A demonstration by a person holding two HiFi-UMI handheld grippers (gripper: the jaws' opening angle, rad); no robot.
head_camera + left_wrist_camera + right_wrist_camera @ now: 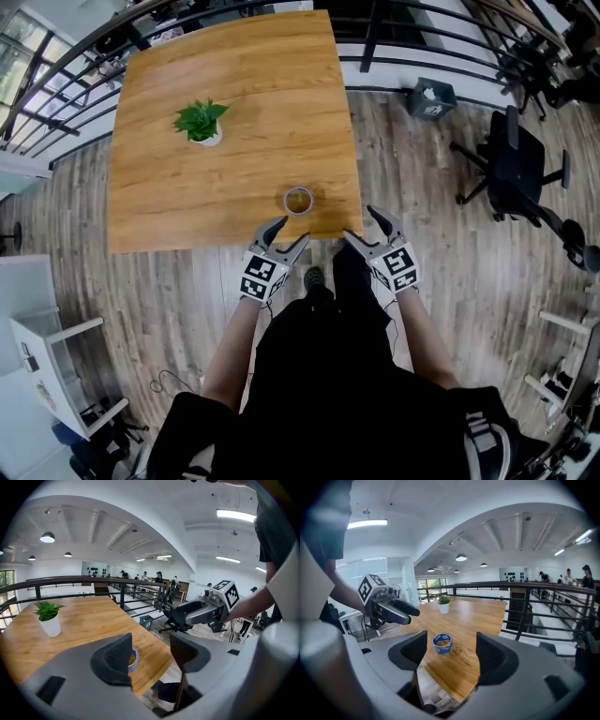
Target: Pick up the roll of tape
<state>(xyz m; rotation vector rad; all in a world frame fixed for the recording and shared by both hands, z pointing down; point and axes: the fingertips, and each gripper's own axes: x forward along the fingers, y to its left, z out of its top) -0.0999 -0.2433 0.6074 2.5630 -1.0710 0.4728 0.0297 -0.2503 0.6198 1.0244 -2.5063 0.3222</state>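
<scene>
Tape roll [298, 200] lies flat on the wooden tabletop [262, 84], close to its near edge, with a small potted plant [201, 122] well apart toward the far side. The left gripper [293, 231] and right gripper [359, 223] both hang just off that edge, jaws spread wide and empty, neither touching the roll. Plank floor [422, 244], a black railing [525, 606] and an office chair [514, 164] surround the tabletop.

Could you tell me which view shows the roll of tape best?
The right gripper view: the roll of tape is whole and close. The head view shows it small; the left gripper view, only a sliver.
</scene>
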